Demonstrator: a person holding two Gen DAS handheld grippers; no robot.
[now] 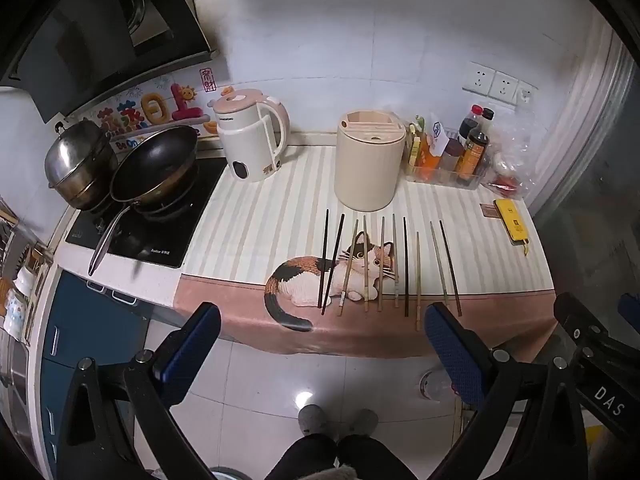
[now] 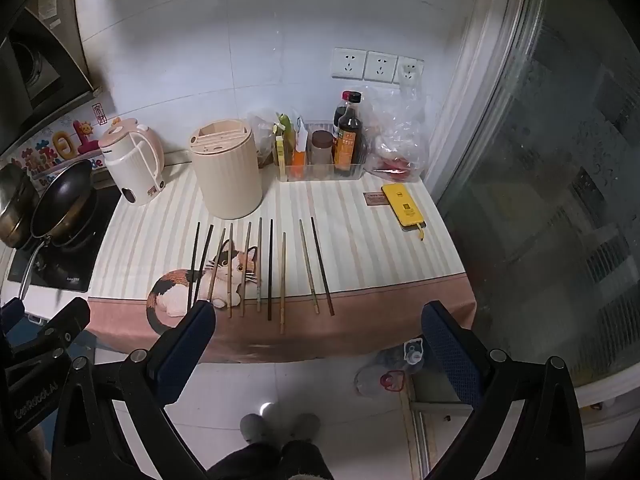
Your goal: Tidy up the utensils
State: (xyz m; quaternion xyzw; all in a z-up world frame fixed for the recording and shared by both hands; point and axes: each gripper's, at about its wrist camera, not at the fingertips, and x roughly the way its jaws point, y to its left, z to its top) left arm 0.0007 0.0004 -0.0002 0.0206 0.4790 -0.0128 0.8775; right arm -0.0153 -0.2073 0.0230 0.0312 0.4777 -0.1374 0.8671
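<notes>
Chopsticks laid out before a cream utensil holder.
Left gripper (image 1: 320, 344) and right gripper (image 2: 316, 340) hang wide open, empty, short of the counter; ten chopsticks (image 2: 270, 266) lie side by side on the cat-print mat (image 2: 360, 248), at 6 o'clock from the utensil holder (image 2: 228, 172).

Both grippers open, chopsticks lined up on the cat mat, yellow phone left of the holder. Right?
Not quite. The yellow phone lies to the right of the holder, near the glass door; the right wrist view shows it. The rest stands: left gripper and right gripper open, chopsticks on the cat mat.
</notes>
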